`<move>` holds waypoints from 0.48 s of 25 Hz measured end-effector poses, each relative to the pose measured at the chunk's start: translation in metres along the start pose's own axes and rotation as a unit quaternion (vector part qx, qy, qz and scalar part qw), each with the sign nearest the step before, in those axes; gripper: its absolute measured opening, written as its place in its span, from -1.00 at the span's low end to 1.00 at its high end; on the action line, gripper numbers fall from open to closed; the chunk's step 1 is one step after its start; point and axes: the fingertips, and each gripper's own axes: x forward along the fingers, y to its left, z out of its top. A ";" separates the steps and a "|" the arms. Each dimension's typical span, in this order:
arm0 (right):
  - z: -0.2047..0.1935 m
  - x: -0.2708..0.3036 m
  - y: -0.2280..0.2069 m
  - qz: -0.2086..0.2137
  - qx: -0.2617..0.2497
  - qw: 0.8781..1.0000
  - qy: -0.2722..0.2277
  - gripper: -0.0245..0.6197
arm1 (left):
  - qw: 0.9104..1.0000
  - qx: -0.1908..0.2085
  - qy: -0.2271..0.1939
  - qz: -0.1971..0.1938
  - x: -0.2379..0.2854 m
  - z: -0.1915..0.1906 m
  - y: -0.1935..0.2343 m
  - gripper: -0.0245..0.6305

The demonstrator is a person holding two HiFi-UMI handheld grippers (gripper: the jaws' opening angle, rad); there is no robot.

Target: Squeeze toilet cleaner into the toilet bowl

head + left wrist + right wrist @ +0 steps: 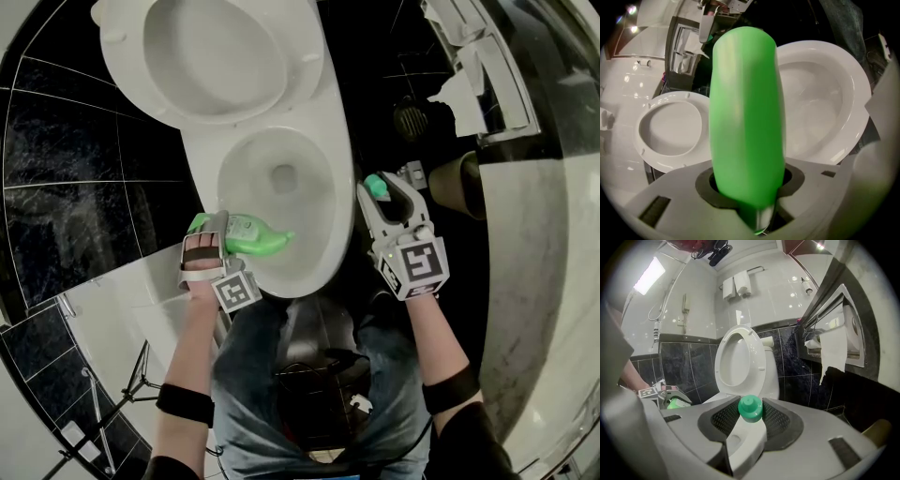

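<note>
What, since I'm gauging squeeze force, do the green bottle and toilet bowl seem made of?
The bottle is probably plastic: smooth, evenly bright green, with a soft sheen. The toilet bowl is likely glazed ceramic: glossy white, with light glare.

Bottle (pixel 248 235) is green, cap (pixel 750 408) teal (toilet bowl (pixel 246 155) white).

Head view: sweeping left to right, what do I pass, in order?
left gripper clamped on the green bottle → toilet bowl → green cap held in the right gripper → toilet paper holder, higher up at the far right
</note>
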 end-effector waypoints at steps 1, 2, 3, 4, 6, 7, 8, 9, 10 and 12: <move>-0.001 0.000 -0.002 -0.001 -0.002 1.000 -0.001 -0.46 | 1.000 0.001 -0.002 -0.001 0.001 0.002 0.000 -0.34; -0.001 0.000 -0.002 -0.002 0.000 1.000 0.001 -0.46 | 1.000 0.001 -0.003 -0.003 0.002 0.004 -0.001 -0.34; -0.002 -0.001 -0.002 -0.002 0.004 1.000 0.005 -0.46 | 1.000 0.002 -0.005 -0.006 0.003 0.006 -0.001 -0.34; -0.002 -0.001 -0.003 -0.003 0.007 1.000 0.007 -0.46 | 1.000 0.003 -0.007 -0.008 0.004 0.008 -0.002 -0.34; -0.003 -0.001 -0.006 -0.006 0.010 1.000 0.008 -0.46 | 1.000 0.004 -0.012 -0.009 0.006 0.014 0.000 -0.34; -0.003 -0.001 -0.008 -0.008 0.011 1.000 0.008 -0.46 | 1.000 0.005 -0.015 -0.009 0.008 0.017 0.001 -0.34; -0.003 -0.001 -0.011 -0.010 0.012 1.000 0.009 -0.46 | 1.000 0.007 -0.017 -0.009 0.010 0.020 0.002 -0.34; -0.003 -0.002 -0.013 -0.012 0.014 1.000 0.009 -0.46 | 1.000 0.008 -0.019 -0.010 0.012 0.024 0.004 -0.34; -0.003 -0.002 -0.015 -0.015 0.014 1.000 0.010 -0.46 | 1.000 0.009 -0.021 -0.011 0.014 0.027 0.005 -0.34; -0.004 -0.003 -0.021 -0.020 0.007 1.000 0.003 -0.46 | 1.000 0.013 -0.025 -0.012 0.018 0.035 0.008 -0.34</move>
